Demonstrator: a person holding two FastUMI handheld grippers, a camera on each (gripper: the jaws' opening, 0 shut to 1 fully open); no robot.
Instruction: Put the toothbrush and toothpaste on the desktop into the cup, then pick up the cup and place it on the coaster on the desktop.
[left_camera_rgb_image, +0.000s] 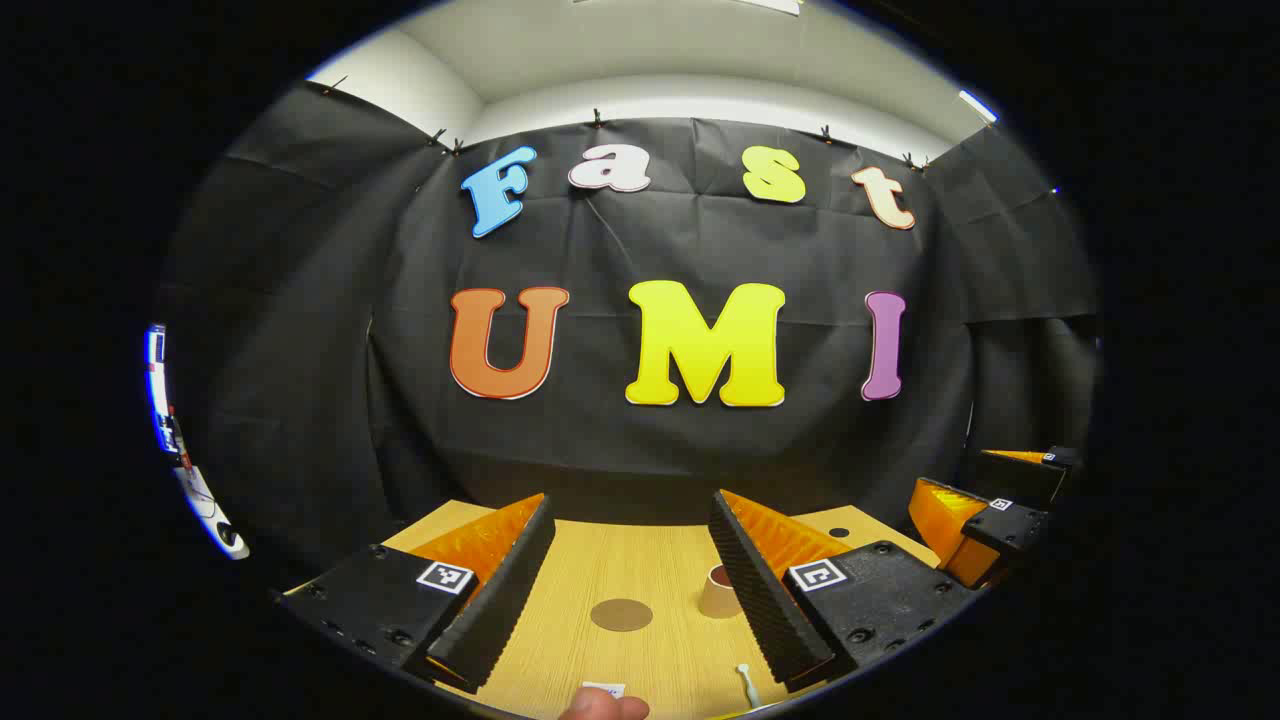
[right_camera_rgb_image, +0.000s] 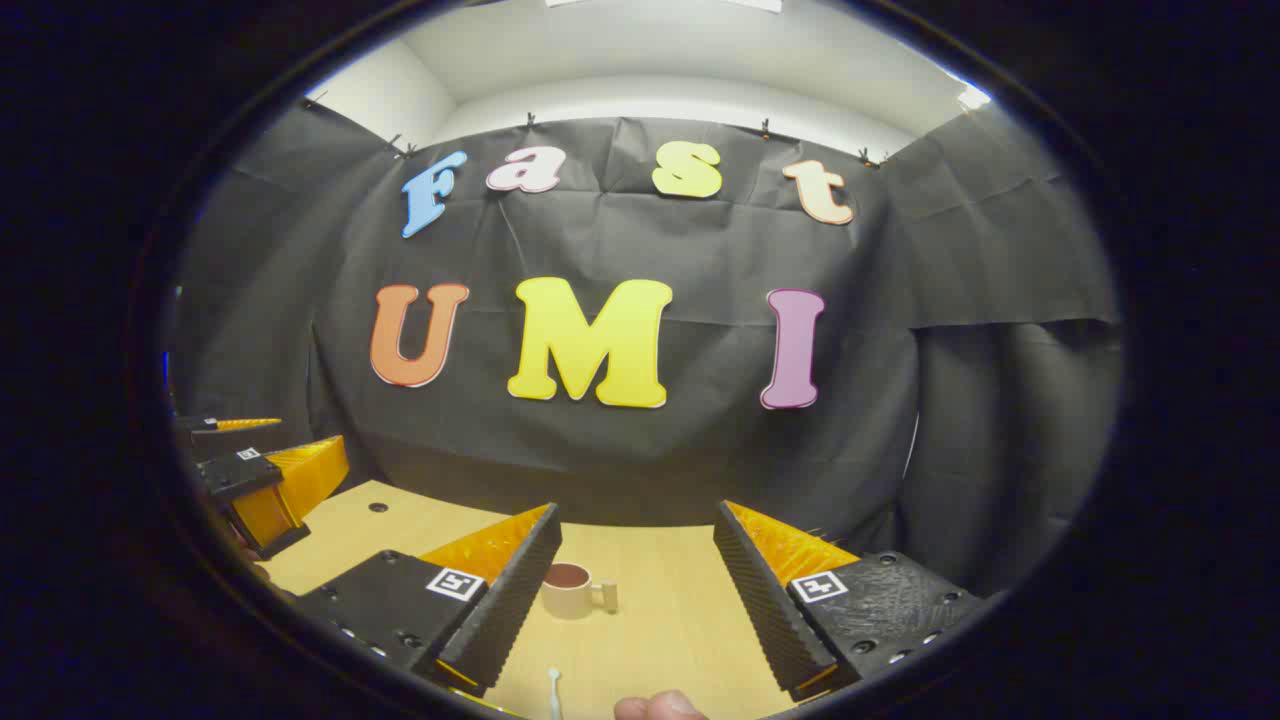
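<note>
In the left gripper view a brown round coaster (left_camera_rgb_image: 621, 614) lies on the wooden desktop (left_camera_rgb_image: 560, 650), straight ahead between the fingers of my left gripper (left_camera_rgb_image: 630, 515), which is open and holds nothing. A beige cup (left_camera_rgb_image: 718, 592) stands right of the coaster, partly hidden behind the right finger. The white toothbrush (left_camera_rgb_image: 746, 685) and a white toothpaste end (left_camera_rgb_image: 603, 689) lie at the near edge. In the right gripper view the cup (right_camera_rgb_image: 572, 590) stands upright, its handle to the right, just ahead of my open, empty right gripper (right_camera_rgb_image: 635, 520). The toothbrush (right_camera_rgb_image: 553, 692) lies nearer.
A fingertip of a hand (left_camera_rgb_image: 600, 708) shows at the bottom edge, and again in the right gripper view (right_camera_rgb_image: 660, 707). The right gripper (left_camera_rgb_image: 985, 500) hovers at the desktop's right side, the left gripper (right_camera_rgb_image: 265, 480) at its left. A small dark hole (left_camera_rgb_image: 838, 532) marks the desktop's far right.
</note>
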